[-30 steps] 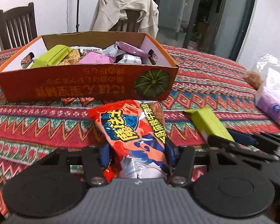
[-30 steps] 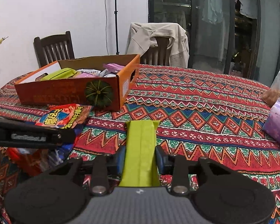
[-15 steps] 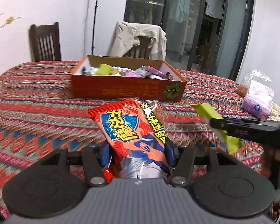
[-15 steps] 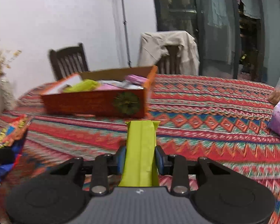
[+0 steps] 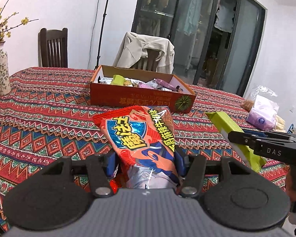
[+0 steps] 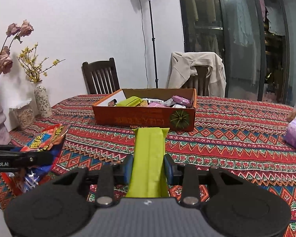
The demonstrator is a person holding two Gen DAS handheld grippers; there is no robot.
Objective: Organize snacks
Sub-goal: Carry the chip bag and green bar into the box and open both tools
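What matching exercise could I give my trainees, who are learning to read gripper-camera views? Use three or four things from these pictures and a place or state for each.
Things:
1. red snack bag
2. green packet
3. orange box
4. beige jacket

Places or states:
A. draped over a chair
B. held in the right claw
C. on the table, holding snacks
D. held in the left claw

Pairs: 1-D, 2-B, 3-C, 4-A

My left tongs [image 5: 146,163] pinch a red-orange, blue-and-yellow packet [image 5: 141,136]; my right tongs [image 6: 148,169] pinch a lime-green one [image 6: 149,158]. Ahead, an orange box [image 6: 144,118] on the red zigzag-patterned tabletop [image 6: 236,144].
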